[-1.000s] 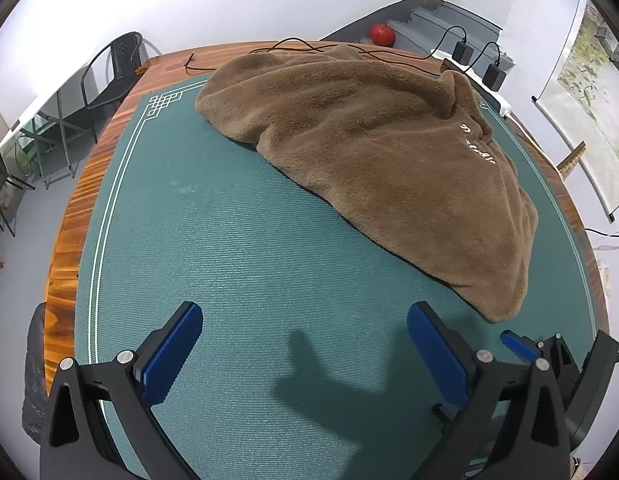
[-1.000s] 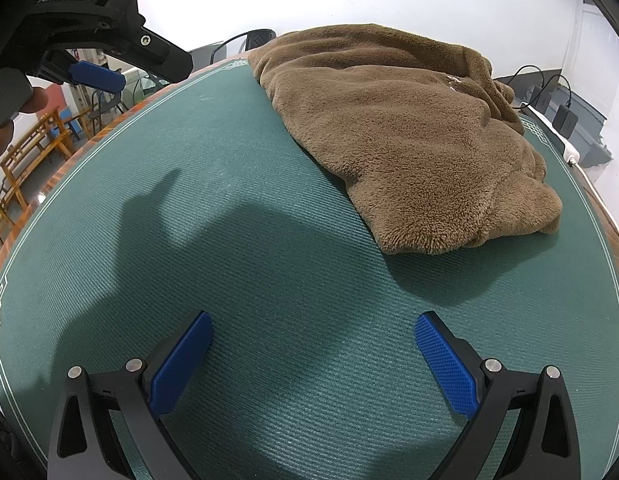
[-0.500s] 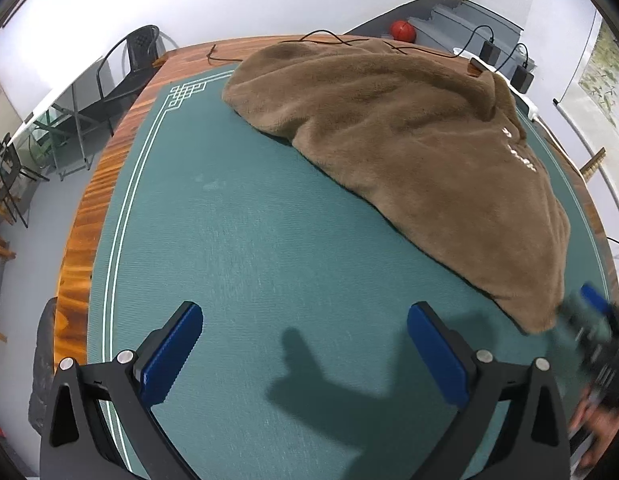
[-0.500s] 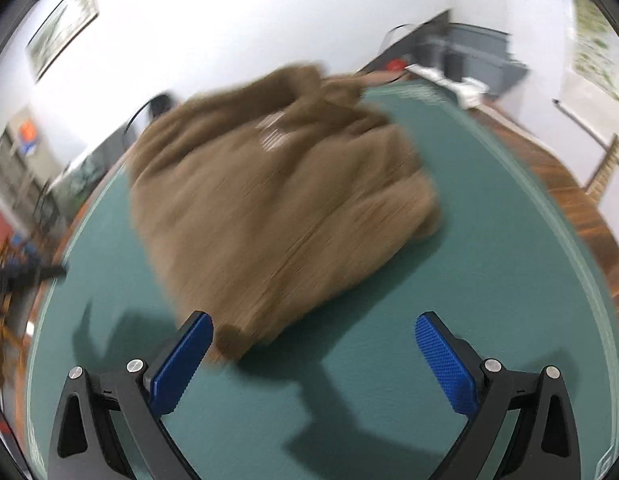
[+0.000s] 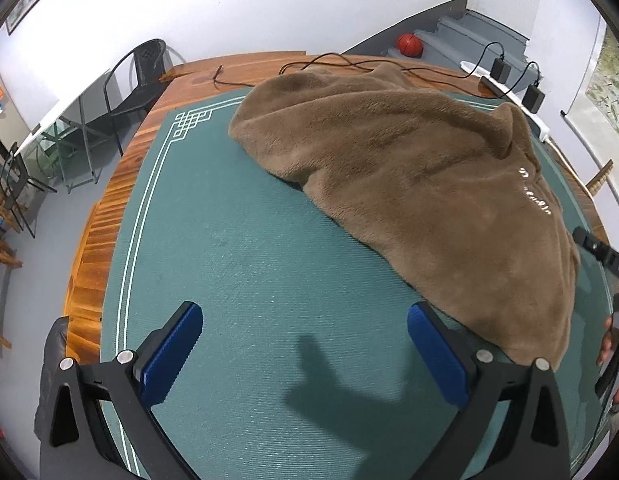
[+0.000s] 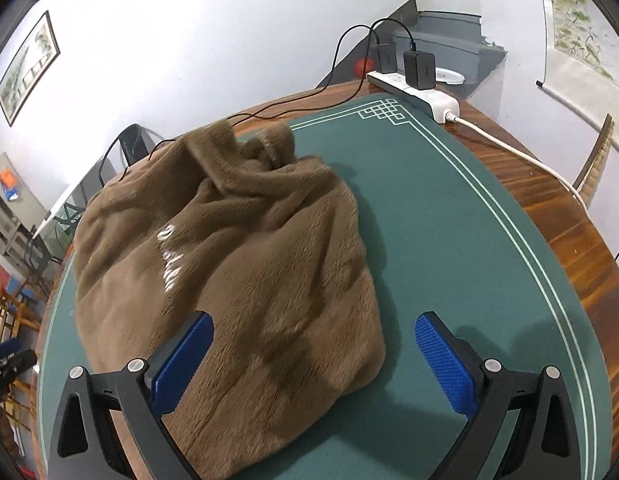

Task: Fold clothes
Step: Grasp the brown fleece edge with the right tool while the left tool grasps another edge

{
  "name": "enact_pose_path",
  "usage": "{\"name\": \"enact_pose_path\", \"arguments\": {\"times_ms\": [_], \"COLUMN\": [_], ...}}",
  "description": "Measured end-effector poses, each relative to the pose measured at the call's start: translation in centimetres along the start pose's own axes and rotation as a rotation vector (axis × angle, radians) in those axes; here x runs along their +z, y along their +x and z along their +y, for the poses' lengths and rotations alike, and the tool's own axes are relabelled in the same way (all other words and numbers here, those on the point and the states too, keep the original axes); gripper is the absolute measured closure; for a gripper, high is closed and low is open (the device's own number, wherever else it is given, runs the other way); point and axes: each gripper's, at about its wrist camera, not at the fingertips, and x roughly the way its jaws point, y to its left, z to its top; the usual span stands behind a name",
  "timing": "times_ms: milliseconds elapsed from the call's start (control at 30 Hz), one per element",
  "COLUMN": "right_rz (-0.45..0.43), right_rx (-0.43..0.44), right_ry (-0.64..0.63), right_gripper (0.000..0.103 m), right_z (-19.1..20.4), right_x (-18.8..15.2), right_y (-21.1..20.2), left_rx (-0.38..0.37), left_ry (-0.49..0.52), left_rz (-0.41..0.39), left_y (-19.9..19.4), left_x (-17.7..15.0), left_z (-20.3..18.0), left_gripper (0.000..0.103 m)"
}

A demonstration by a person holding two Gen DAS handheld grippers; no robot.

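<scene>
Green mat (image 5: 237, 248), rumpled brown fleece (image 5: 409, 184)

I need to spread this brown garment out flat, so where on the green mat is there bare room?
Bare green mat lies between the brown garment and the mat's white border line, ahead of the open left gripper. A second strip runs between the garment and the power strip. It is crowded under the open right gripper, where fleece lies.

A fuzzy brown garment (image 5: 409, 200) with white lettering lies rumpled in a heap on the green mat (image 5: 249, 280)
</scene>
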Motion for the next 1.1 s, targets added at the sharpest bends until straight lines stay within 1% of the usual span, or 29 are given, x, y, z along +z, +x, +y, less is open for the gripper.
{"name": "enact_pose_path", "arguments": {"times_ms": [133, 233, 400, 433, 467, 500, 533, 567, 600, 633, 700, 833, 933, 1000, 1100], "right_rz": [-0.004, 0.005, 0.058, 0.071, 0.084, 0.107, 0.109, 0.110, 0.131, 0.135, 0.118, 0.059, 0.030, 0.023, 0.013], "right_rx": [-0.002, 0.008, 0.044, 0.055, 0.065, 0.095, 0.103, 0.109, 0.161, 0.181, 0.196, 0.302, 0.357, 0.352, 0.322], "right_ry": [0.008, 0.038, 0.116, 0.118, 0.121, 0.121, 0.109, 0.097, 0.104, 0.109, 0.087, 0.057, 0.010, -0.038, -0.071], "right_gripper": [0.000, 0.000, 0.000, 0.003, 0.012, 0.018, 0.027, 0.052, 0.062, 0.067, 0.070, 0.071, 0.071, 0.071, 0.071], "right_z": [-0.6, -1.5, -3.0, -3.1, -3.1, -3.0, -2.7, -2.4, -2.2, -2.0, -1.5, 0.0, 1.4, 2.4, 3.2], "right_x": [1.5, 2.8, 4.9, 5.1, 5.2, 5.3, 5.4, 5.5, 5.5, 5.4, 5.3, 4.8, 4.3, 3.8, 3.2], "right_y": [1.4, 3.0, 6.3, 6.7, 7.2, 7.8, 7.9, 8.0, 8.3, 8.3, 7.9, 5.6, 4.0, 3.4, 3.5], "left_rx": [0.010, 0.016, 0.045, 0.051, 0.058, 0.065, 0.071, 0.068, 0.062, 0.056, 0.040, -0.017, -0.058, -0.085, -0.105], "left_ry": [-0.004, -0.003, -0.008, -0.009, -0.010, -0.011, -0.013, -0.012, -0.011, -0.010, -0.001, 0.056, 0.069, 0.063, 0.055], "left_rz": [0.002, 0.000, -0.055, -0.067, -0.078, -0.090, -0.102, -0.105, -0.107, -0.109, -0.111, -0.086, -0.070, -0.056, -0.039], "left_y": [0.3, 0.5, 0.0, 0.0, -0.1, -0.2, -0.3, -0.2, 0.0, 0.1, 0.5, 2.0, 3.9, 5.5, 8.0], "left_x": [0.4, 0.8, 3.6, 4.3, 4.9, 5.6, 6.3, 6.8, 7.4, 7.9, 9.1, 11.5, 14.7, 17.2, 20.9], "left_z": [0.3, 0.5, 1.4, 1.7, 1.9, 2.2, 2.4, 2.6, 2.7, 2.9, 3.0, 1.6, 0.8, 0.4, -0.5], "left_gripper": [0.000, 0.000, 0.000, 0.000, 0.000, 0.000, 0.000, 0.000, 0.000, 0.000, 0.000, 0.000, 0.000, 0.000, 0.000]}}
